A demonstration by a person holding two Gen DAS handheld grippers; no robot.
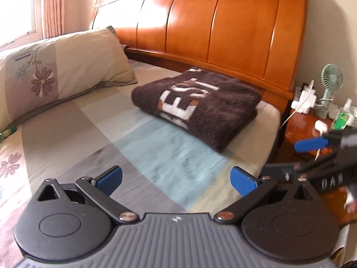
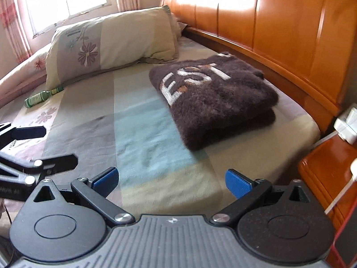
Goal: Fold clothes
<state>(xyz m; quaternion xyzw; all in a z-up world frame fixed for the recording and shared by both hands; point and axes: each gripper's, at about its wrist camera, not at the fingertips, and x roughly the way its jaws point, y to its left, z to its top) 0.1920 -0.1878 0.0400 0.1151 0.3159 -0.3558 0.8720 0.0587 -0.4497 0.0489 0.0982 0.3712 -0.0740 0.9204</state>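
Note:
A dark brown fuzzy sweater [image 1: 200, 102] with white letters lies folded in a thick rectangle on the bed, close to the wooden headboard. The right wrist view shows the same folded sweater [image 2: 214, 96] ahead and slightly right. My left gripper [image 1: 176, 182] hovers open over the patchwork bed sheet, well short of the sweater, with nothing between its blue pads. My right gripper [image 2: 170, 182] is open too and empty, also short of the sweater. The right gripper's fingers [image 1: 312, 144] show at the right edge of the left wrist view.
A flowered pillow [image 1: 55, 71] leans at the back left of the bed. The orange wooden headboard [image 1: 223, 22] runs behind. A nightstand [image 1: 312, 129] with a small fan [image 1: 330, 82] and chargers stands right of the bed. A green bottle [image 2: 42, 96] lies by the pillow.

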